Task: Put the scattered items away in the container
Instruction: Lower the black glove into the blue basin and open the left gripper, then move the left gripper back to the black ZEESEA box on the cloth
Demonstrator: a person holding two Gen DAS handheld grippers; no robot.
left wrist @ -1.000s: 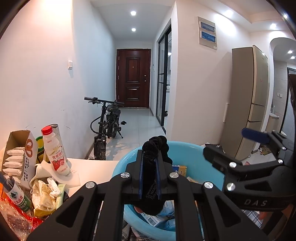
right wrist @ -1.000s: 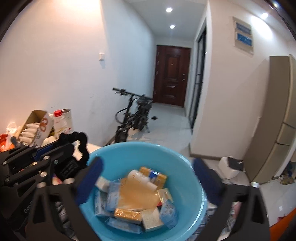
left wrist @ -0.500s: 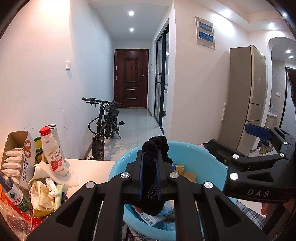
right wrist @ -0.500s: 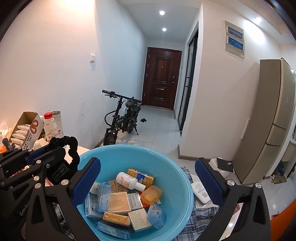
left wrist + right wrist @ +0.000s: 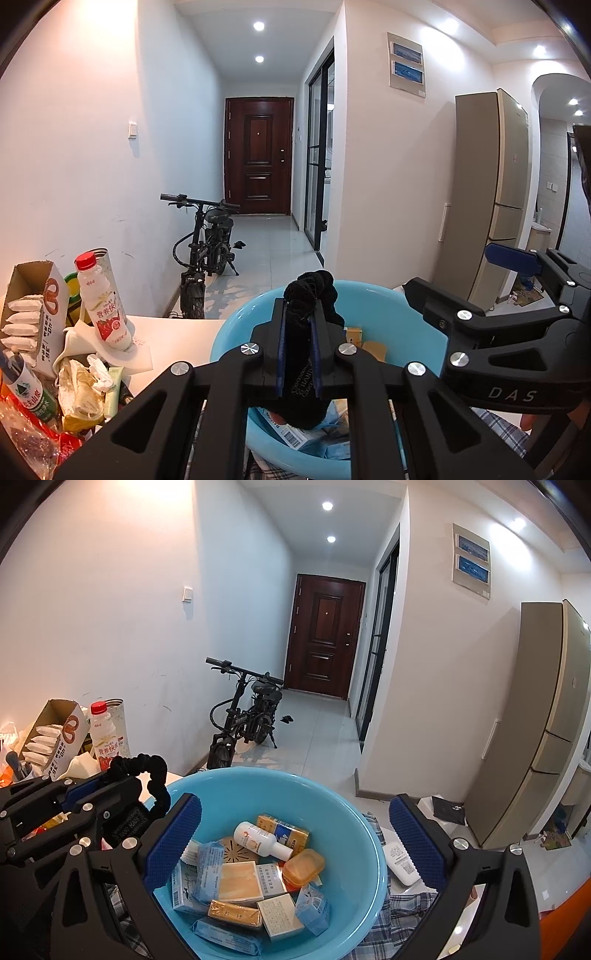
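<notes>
My left gripper [image 5: 298, 317] is shut on a black hair scrunchie [image 5: 310, 291] with a dark tag hanging below. It holds the scrunchie over the near-left rim of the blue basin [image 5: 388, 295]. In the right wrist view the scrunchie [image 5: 147, 768] loops up from the left gripper [image 5: 122, 781] at the basin's left edge. My right gripper [image 5: 295, 805] stands open above the basin [image 5: 354, 812], nothing between its blue pads. Inside lie a white bottle [image 5: 258, 843], an orange soap case [image 5: 303, 866] and several boxes and packets.
A white box [image 5: 400, 864] lies on the plaid cloth [image 5: 406, 904] right of the basin. Left of it stand a red-capped drink bottle [image 5: 103, 306], a carton of white packets [image 5: 29, 314] and crumpled wrappers [image 5: 81, 387]. A bicycle [image 5: 207, 251] stands in the hallway beyond.
The right wrist view has sharpened and shifted slightly, showing more of the basin's contents. The left gripper has kept still with the scrunchie in it.
</notes>
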